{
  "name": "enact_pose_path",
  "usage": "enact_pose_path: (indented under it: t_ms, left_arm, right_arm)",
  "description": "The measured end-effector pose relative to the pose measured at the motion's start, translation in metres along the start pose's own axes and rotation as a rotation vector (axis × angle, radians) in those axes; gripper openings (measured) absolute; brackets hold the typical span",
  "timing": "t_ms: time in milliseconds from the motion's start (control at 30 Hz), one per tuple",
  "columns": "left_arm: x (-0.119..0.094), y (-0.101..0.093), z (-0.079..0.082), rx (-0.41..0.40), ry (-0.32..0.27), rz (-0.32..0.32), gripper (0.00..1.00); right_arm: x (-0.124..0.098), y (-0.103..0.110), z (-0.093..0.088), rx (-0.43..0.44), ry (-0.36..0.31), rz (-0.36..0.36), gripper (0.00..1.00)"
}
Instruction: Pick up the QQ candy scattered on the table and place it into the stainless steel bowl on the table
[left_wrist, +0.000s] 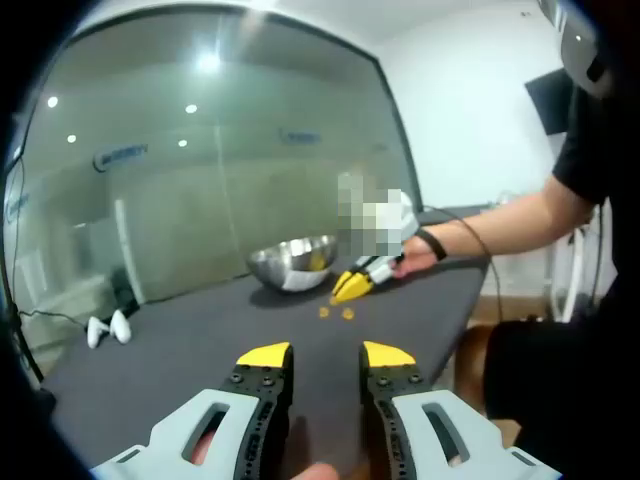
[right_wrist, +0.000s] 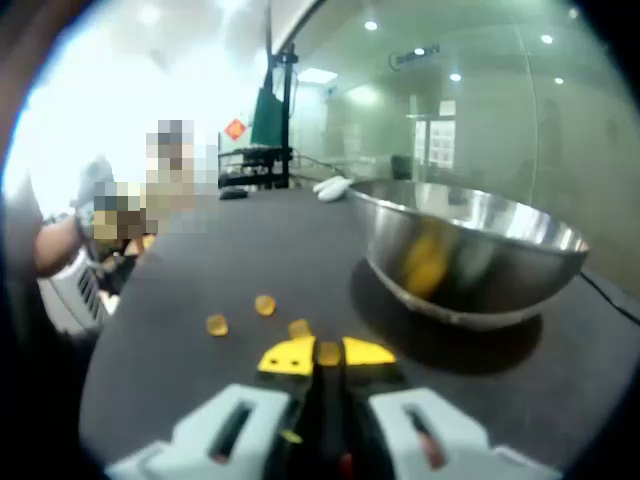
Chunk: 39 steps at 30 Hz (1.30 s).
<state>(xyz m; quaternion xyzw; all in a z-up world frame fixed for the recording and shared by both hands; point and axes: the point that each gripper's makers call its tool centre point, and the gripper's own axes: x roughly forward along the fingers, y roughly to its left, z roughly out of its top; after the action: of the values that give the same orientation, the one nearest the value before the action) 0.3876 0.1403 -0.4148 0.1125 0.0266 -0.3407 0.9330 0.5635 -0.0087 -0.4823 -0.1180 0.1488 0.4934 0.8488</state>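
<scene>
Office or lab room: glass partition wall (left_wrist: 220, 170), recessed ceiling lights (right_wrist: 372, 25), dark tabletop (left_wrist: 200, 340), wall-mounted monitor (left_wrist: 552, 98).

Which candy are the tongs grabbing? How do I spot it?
Find the shiny stainless steel bowl on the dark table. Beside it lie small round orange candies; yours sits pinched between the right tongs' yellow tips, while three others lie loose.

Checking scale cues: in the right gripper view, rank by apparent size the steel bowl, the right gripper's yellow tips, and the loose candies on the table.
1. Shiny stainless steel bowl, largest by far.
2. Right gripper with its yellow-tipped pads, enlarged by nearness to the camera.
3. Small round orange candy and another orange candy: look alike, not ranked.
</scene>
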Motion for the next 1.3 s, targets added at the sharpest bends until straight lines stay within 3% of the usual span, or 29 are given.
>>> enact_pose_path:
  t_ms: [467,500,733,967,1167,1300]
  left_arm:
    - [-0.001,0.000,-0.002,0.000,0.006,0.001,0.28]
    - [-0.001,0.000,-0.001,-0.001,0.005,0.001,0.28]
    - [0.001,-0.003,0.000,-0.001,-0.001,-0.005,0.28]
    - [0.002,-0.005,0.000,0.001,-0.004,-0.010,0.28]
    - [0.000,-0.007,0.003,0.002,-0.009,-0.011,0.28]
    - [-0.003,-0.004,0.001,0.001,-0.005,-0.001,0.28]
  right_arm:
    - [-0.014,0.001,0.007,0.041,-0.021,-0.024,0.09]
    - [-0.016,-0.006,0.013,0.044,-0.037,-0.034,0.09]
    - [-0.044,0.005,0.047,-0.004,-0.107,-0.045,0.09]
    - [-0.063,-0.006,0.085,-0.050,-0.165,-0.089,0.09]
    - [-0.060,-0.035,0.111,-0.076,-0.174,-0.175,0.09]
    - [-0.053,-0.061,0.127,-0.060,-0.181,-0.185,0.09]
